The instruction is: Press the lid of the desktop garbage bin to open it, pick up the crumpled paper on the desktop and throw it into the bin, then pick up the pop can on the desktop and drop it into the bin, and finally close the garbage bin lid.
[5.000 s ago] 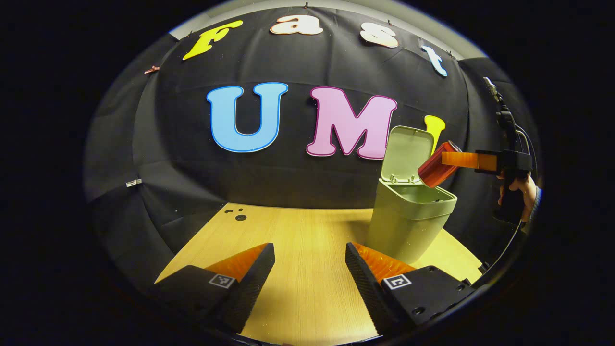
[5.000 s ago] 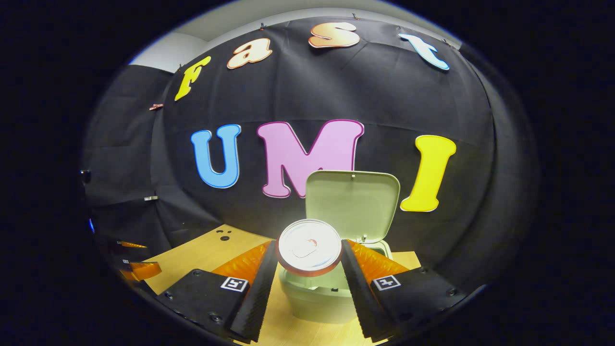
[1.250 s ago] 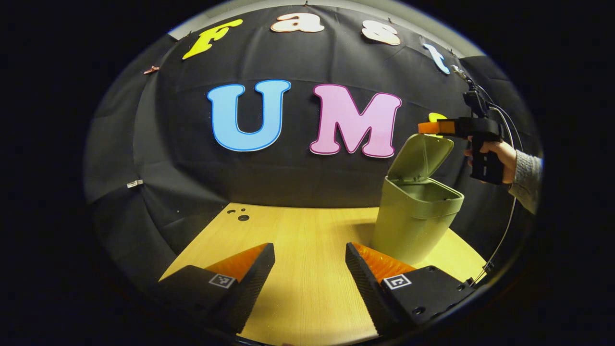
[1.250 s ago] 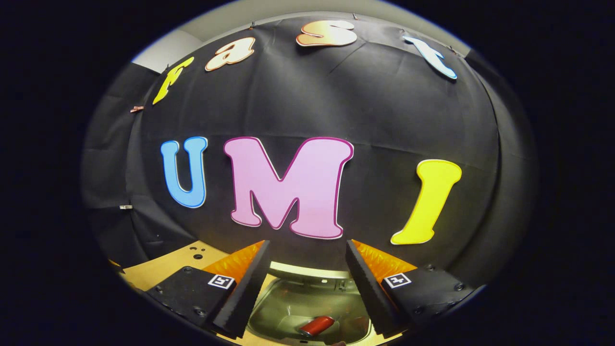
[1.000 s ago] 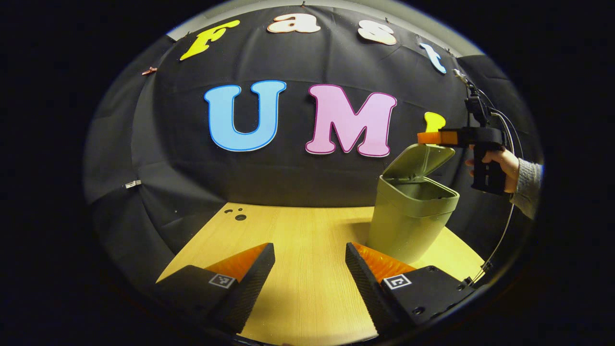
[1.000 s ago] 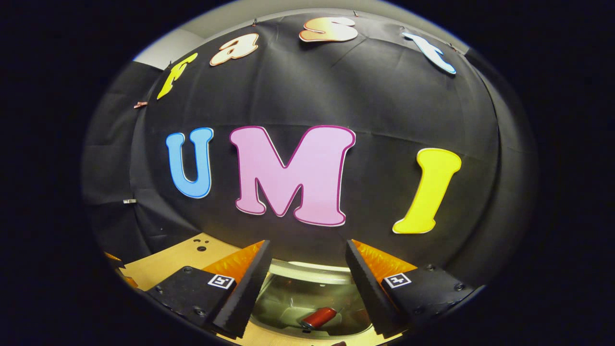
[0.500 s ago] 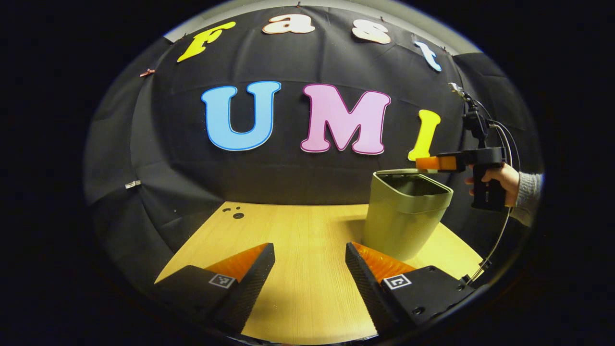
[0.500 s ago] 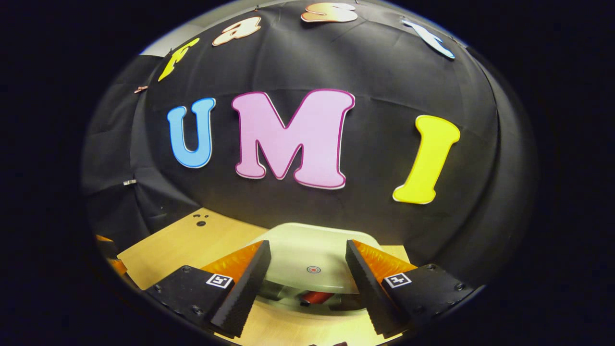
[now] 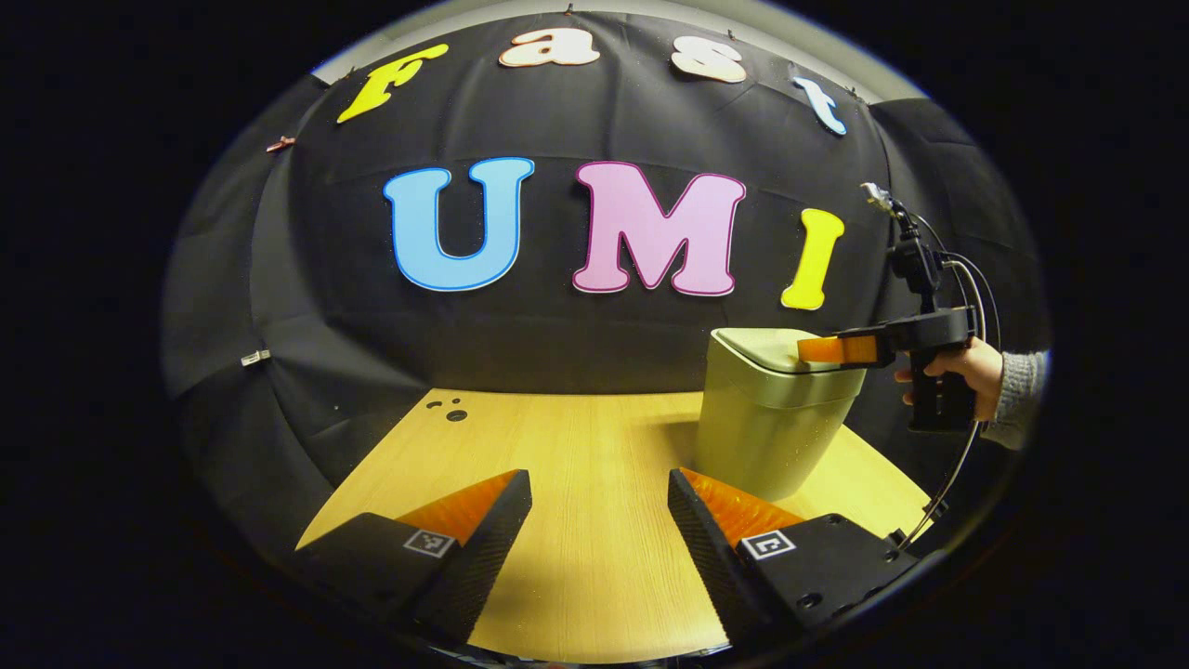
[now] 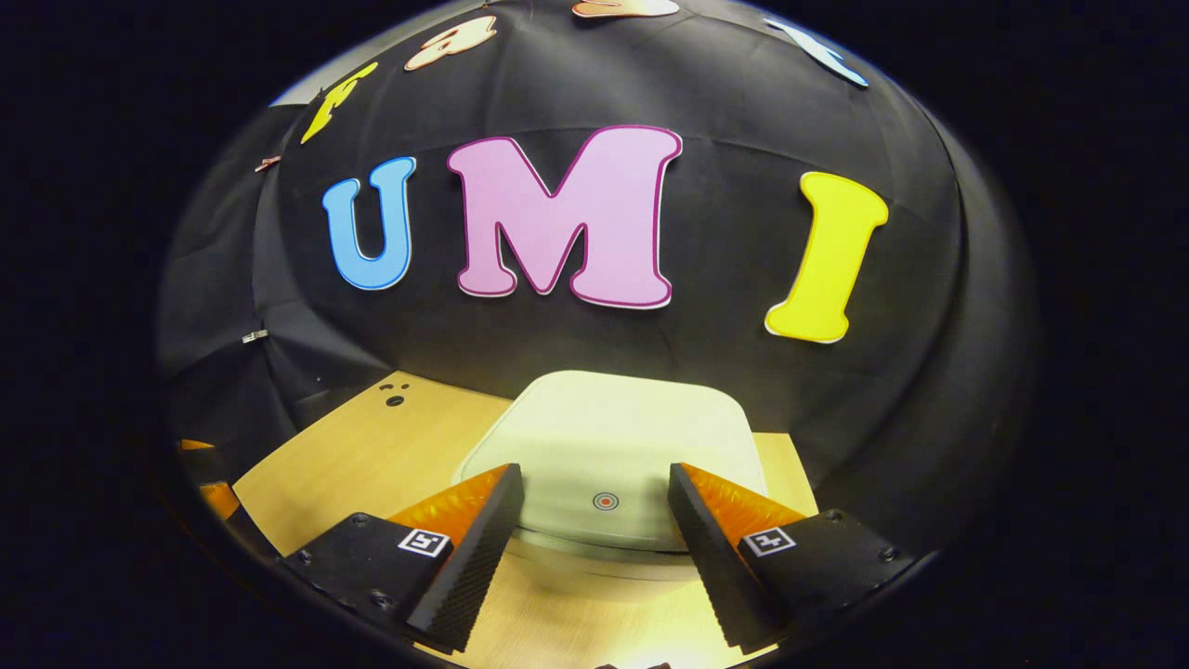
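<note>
My right gripper (image 10: 596, 506) sits low over the garbage bin (image 9: 771, 418), its two fingers spread wide with nothing between them, and the lid (image 10: 608, 451) lies directly beneath and ahead of the tips. In the right gripper view the fingers straddle the near edge of the lid, and a small red ring mark (image 10: 605, 501) on the lid's front part shows in the gap between them; I cannot tell whether the fingertips touch the lid or stand just off it. In the left gripper view that same right gripper (image 9: 827, 350) reaches in from the right at the level of the lid's near-right edge, held by my hand (image 9: 961, 364) in a grey knit sleeve (image 9: 1017, 395), with a cable (image 9: 957, 455) hanging from its handle. The lid is down flat on the bin, a pale green rounded rectangle with soft corners, and the body beneath it is a darker olive green, tapering slightly toward its base. The bin stands upright on the light wooden table (image 9: 576, 483), toward its right rear part near the black cloth wall (image 9: 557, 344). My left gripper (image 9: 599, 520) hovers low over the table's near side, well apart from the bin, its fingers also wide apart and empty. A few small dark holes (image 9: 452, 411) mark the table's far left corner.
</note>
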